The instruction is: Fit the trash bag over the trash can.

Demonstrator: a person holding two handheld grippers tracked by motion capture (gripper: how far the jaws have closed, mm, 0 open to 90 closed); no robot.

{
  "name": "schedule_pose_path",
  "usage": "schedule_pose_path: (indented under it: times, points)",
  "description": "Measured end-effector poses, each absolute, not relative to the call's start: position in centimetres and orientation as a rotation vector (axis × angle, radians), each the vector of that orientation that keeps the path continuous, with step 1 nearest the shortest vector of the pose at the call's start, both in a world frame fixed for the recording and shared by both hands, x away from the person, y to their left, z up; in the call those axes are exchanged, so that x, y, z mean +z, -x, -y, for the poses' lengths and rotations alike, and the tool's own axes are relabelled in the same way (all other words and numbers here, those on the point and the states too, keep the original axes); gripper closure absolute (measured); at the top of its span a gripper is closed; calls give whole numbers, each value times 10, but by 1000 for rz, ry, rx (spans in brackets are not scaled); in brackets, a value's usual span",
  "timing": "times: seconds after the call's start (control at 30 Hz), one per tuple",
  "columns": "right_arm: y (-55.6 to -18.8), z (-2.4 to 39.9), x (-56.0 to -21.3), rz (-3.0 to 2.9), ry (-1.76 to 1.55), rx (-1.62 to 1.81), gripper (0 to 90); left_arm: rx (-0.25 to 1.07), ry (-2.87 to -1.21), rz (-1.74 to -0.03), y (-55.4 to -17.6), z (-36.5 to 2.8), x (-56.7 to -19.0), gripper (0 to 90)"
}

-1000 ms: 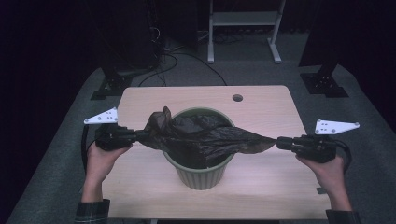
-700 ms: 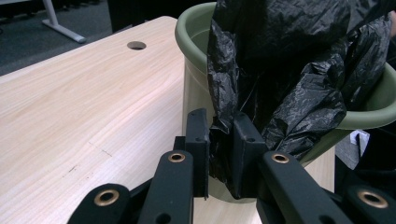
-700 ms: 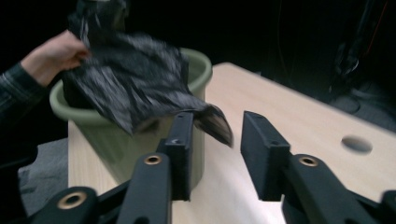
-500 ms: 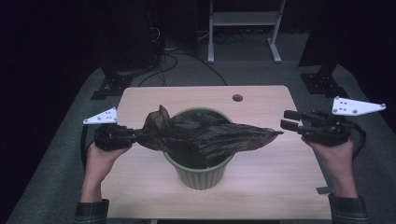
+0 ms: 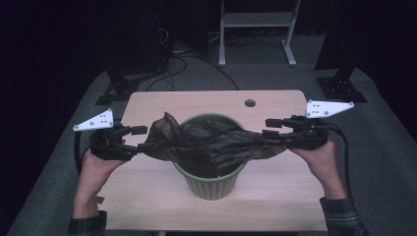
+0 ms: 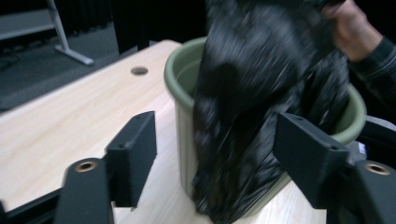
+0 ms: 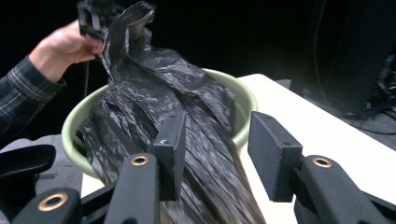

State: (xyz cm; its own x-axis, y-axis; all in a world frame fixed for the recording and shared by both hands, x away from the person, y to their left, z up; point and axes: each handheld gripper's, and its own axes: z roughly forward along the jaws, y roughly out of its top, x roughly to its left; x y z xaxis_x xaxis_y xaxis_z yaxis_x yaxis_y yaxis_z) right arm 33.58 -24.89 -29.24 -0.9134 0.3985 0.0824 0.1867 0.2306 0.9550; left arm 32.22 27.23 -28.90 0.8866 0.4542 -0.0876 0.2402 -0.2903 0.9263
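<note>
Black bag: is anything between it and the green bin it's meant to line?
Nothing visible. The black bag is draped across the mouth of the green bin, sagging in. Both grippers, left and right, have just been opening, with the bag between their jaws.

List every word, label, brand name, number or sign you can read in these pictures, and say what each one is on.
None: no readable text in any view.
The black plastic bag is plain and unprinted.
The green bin bears no label or mark.
The wooden table carries no writing.
The white plates on the left gripper and right gripper show small holes, no lettering.
</note>
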Motion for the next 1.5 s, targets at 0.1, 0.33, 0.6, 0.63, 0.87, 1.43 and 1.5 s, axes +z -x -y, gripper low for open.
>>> schedule_pose_path:
  times: [0.1, 0.33, 0.6, 0.63, 0.87, 1.43, 1.5]
  points:
    - [-341, 235, -295, -2341, -535, 1763, 554, 249, -1873, -471, -317, -265, -270, 246]
    - [-346, 223, -298, -2367, -526, 1767, 554, 266, -1854, -402, -321, -242, -243, 235]
    - [-349, 218, -301, -2382, -524, 1759, 554, 273, -1885, -314, -331, -199, -220, 241]
    - [-349, 217, -301, -2385, -523, 1758, 554, 271, -1893, -302, -332, -193, -219, 242]
    - [-350, 214, -301, -2393, -512, 1756, 554, 250, -1989, -258, -336, -157, -227, 244]
    - [-350, 208, -299, -2399, -495, 1745, 554, 240, -2093, -328, -346, -167, -268, 535]
    - [-351, 207, -297, -2399, -491, 1742, 554, 235, -2090, -325, -347, -169, -267, 647]
